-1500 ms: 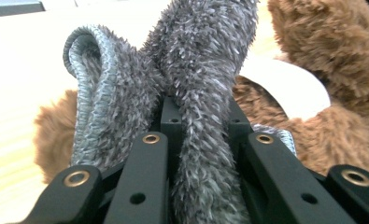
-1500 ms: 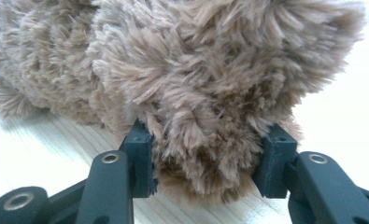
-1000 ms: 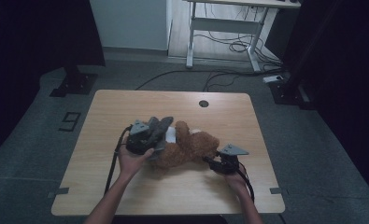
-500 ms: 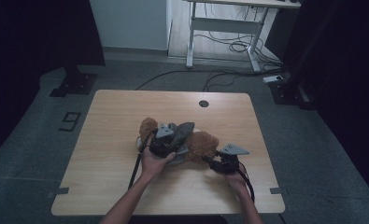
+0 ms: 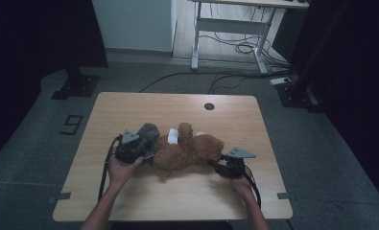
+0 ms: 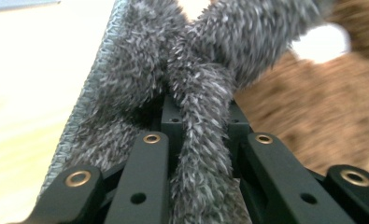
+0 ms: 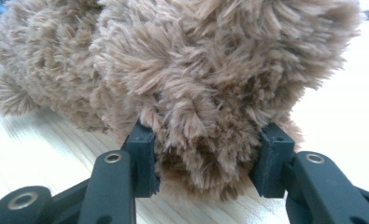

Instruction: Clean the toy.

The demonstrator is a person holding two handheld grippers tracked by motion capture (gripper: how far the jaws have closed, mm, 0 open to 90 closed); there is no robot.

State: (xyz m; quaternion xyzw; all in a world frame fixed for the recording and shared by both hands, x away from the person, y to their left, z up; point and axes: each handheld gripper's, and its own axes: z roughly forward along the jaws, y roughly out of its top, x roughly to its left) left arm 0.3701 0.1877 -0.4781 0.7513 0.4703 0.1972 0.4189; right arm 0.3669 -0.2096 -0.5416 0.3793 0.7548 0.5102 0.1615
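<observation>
1. Since the earlier frames, the left gripper (image 5: 138, 149) has swung from over the middle of the brown teddy bear (image 5: 189, 151) back toward the left and lower, carrying the grey fuzzy cloth (image 5: 148, 132) with it; the right gripper (image 5: 215, 163) has kept its place at the bear's right end
2. From the high view, the bear lies on its side across the middle of the wooden table (image 5: 177, 108), with a white tag (image 5: 172, 136) on its upper side and the grey cloth bunched at its left end, touching it
3. That same view shows both hands coming in from the near edge, and a dark round hole (image 5: 209, 106) in the far part of the tabletop
4. Up close, the left gripper view shows what the high view cannot: a twisted fold of the grey cloth (image 6: 203, 121) pinched tightly between the jaws, which are drawn almost together, and the cloth's stitched edge running up the left side
5. Behind the cloth in that view, the brown bear (image 6: 313, 116) is blurred, just beyond the jaw tips
6. From the right gripper view, a rounded plush part of the bear (image 7: 205, 135) sits squarely between the jaws, which stand part-way apart and press into the fur on both sides; the fur bulges over the right gripper's pads (image 7: 142, 149), and the part rests on the table
</observation>
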